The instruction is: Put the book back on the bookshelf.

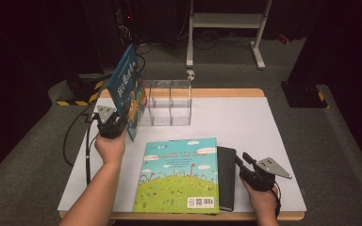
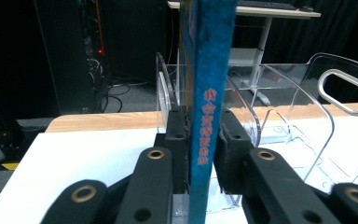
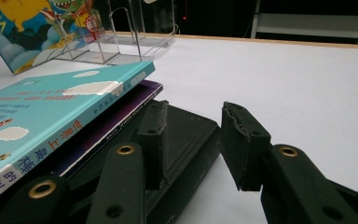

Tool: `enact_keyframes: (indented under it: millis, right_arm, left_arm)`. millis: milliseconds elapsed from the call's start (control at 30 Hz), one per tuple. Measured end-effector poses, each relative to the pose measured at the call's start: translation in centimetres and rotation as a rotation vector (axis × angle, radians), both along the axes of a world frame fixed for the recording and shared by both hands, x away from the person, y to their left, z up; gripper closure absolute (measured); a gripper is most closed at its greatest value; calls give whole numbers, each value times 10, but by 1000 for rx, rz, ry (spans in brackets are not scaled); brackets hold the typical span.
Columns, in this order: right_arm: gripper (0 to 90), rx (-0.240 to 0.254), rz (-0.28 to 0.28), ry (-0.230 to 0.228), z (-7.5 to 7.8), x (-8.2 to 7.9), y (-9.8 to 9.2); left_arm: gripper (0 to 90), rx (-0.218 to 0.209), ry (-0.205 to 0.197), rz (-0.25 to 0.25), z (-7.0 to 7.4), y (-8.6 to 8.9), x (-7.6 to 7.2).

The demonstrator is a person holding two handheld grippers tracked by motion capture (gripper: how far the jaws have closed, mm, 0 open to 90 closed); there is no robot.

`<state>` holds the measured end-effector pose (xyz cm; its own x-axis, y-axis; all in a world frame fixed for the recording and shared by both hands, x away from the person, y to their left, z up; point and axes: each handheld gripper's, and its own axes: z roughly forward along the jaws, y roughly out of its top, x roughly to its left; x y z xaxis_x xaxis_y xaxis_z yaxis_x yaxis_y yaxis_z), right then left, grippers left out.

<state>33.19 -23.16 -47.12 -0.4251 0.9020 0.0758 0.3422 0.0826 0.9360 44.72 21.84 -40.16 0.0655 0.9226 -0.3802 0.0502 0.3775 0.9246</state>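
Beside the clear rack (image 1: pixel 169 103), my left gripper (image 2: pixel 204 140) holds the blue book (image 2: pixel 208 70) upright, pads at its covers. My right gripper (image 3: pixel 198 135) rests half open over the black notebook (image 3: pixel 186 140), holding nothing.

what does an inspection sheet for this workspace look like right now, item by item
surface: white table top with a wooden edge, mostly bare on the right side
job's things: blue picture book held upright at the left end of the clear acrylic rack, its spine between the left jaws
clutter: teal picture book lying flat on a purple book; black notebook beside them
grippers: left gripper around the blue book's spine; right gripper open, jaws at the black notebook's edge
cables: black cable trailing off the table's left side
surroundings: dark room, white desk frame behind, grey carpet
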Motion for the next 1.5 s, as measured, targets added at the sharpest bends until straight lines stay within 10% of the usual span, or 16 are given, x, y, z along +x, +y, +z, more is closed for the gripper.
enact_keyframes:
  millis: [1000, 1500]
  right_arm:
    - [615, -4, 2, 2, 0, 0, 1]
    - [613, -9, 4, 7, -1, 0, 2]
  left_arm:
    - [580, 18, 12, -61, -7, 9, -25]
    - [390, -4, 95, -204, -21, 17, -62]
